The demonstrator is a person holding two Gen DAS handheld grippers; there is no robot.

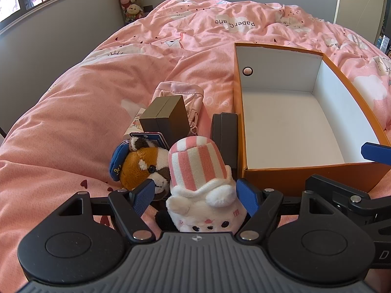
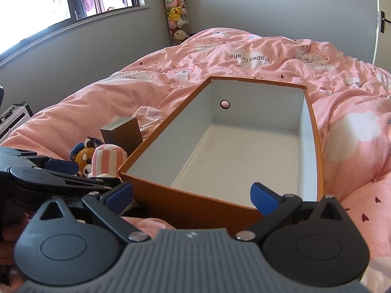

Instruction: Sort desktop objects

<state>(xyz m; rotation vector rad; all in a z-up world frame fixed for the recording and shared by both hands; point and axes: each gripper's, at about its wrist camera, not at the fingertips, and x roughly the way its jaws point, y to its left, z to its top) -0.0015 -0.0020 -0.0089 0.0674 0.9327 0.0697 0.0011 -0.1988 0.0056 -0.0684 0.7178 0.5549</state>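
While the white plush (image 1: pixel 205 210) in its pink-striped hat lies on the bed, the left gripper (image 1: pixel 195 196) straddles it with jaws spread.

Its blue pads sit either side of the plush's white brim, the right one close against it, the left one apart from it, so nothing is clamped. A raccoon plush (image 1: pixel 144 168) in a blue cap lies touching it on the left, with a dark box (image 1: pixel 166 117) and a pink pouch (image 1: pixel 183 95) behind. Just to the right stands the empty orange box (image 2: pixel 195 205), white inside. The right gripper (image 2: pixel 193 196) hovers at that box's near wall, jaws wide and empty, on the pink duvet (image 1: pixel 73 112).
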